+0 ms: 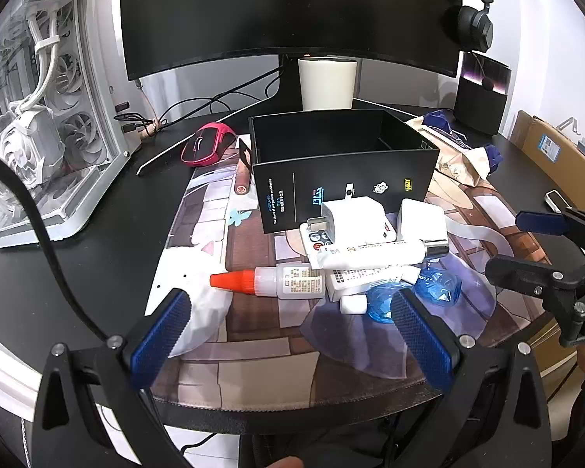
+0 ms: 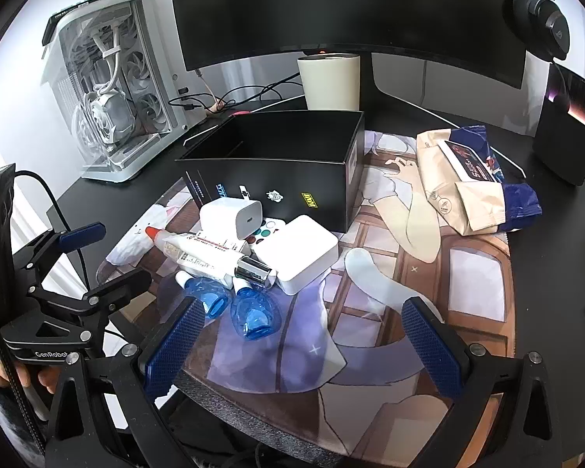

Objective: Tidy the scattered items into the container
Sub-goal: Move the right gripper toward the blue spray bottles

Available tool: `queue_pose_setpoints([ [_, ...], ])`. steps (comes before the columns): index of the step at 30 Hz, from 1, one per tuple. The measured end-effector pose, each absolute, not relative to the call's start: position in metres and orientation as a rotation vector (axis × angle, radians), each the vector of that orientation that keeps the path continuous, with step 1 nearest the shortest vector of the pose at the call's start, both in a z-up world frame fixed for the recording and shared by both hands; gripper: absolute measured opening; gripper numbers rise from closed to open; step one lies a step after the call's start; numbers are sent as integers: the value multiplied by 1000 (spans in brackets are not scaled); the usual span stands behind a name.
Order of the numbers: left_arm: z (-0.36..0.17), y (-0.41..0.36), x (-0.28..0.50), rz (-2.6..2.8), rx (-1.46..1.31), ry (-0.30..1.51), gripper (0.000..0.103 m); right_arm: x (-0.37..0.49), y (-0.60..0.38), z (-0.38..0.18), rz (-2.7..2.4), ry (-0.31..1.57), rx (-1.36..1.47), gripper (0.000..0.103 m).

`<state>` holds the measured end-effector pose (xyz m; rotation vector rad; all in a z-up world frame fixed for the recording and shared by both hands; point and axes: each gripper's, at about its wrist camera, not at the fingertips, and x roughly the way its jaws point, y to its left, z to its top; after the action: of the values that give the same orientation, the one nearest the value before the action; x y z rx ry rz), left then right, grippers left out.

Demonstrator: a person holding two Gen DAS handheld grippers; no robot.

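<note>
Black box, front wall facing the tools: yellow "NAVI" logo, other logos unreadable. Left tool body, seen from right wrist: "GenRobot". Bottle labels too small.

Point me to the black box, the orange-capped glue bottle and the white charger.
black box (image 1: pixel 343 191): left wrist view, front wall.
glue bottle (image 1: pixel 292 281): left wrist view, labelled body.
white charger (image 2: pixel 232 212): right wrist view, port face.

box: matt black card
charger: smooth white plastic
tube cap: shiny chrome
cups: clear blue plastic
mat: printed cloth
pads: blue, ribbed
bag: tan paper
</note>
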<state>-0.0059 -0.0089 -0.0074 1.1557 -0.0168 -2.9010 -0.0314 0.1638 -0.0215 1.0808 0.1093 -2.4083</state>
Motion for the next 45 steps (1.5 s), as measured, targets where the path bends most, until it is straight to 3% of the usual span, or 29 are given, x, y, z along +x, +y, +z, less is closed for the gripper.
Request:
queue_pose_setpoints([
  [24, -11, -18, -9, -2892, 1189, 2, 103, -28, 137, -53, -2369, 365, 1066, 102],
  [45, -11, -22, -9, -2893, 1184, 8, 103, -33, 131, -73, -2326, 346, 1111, 102],
])
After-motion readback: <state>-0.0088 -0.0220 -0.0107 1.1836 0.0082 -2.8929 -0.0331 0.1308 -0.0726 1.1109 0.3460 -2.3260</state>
